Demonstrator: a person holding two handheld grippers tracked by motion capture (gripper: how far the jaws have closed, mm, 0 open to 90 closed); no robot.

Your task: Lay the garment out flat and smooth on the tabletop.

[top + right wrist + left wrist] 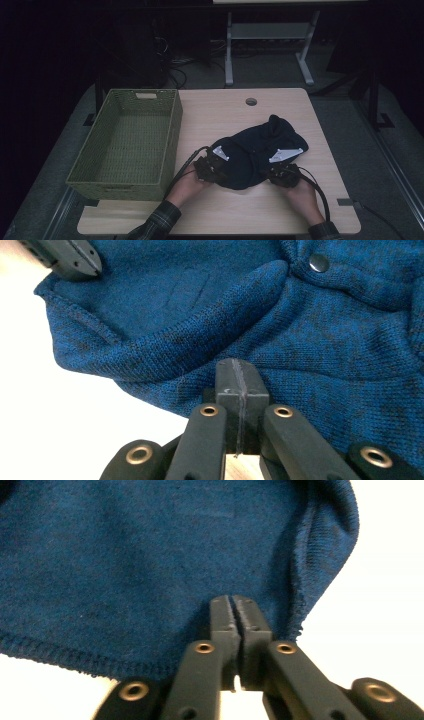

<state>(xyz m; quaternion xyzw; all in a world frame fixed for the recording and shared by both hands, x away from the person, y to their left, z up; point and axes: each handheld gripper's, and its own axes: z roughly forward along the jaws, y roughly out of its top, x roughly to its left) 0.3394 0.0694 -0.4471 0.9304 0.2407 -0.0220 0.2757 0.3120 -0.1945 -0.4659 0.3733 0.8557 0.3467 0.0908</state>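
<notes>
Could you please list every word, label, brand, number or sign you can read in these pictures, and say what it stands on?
There is none to read. The dark blue knitted garment bears no printed label, and its snap button looks plain. The green woven basket, the wooden table and both grippers, left and right, carry no legible marking.

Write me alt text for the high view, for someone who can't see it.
Two hands press a left gripper and a right gripper, both with jaws closed, against the near edge of a crumpled dark blue knit garment on a light wooden table. An empty green woven basket sits at the table's left side.
</notes>
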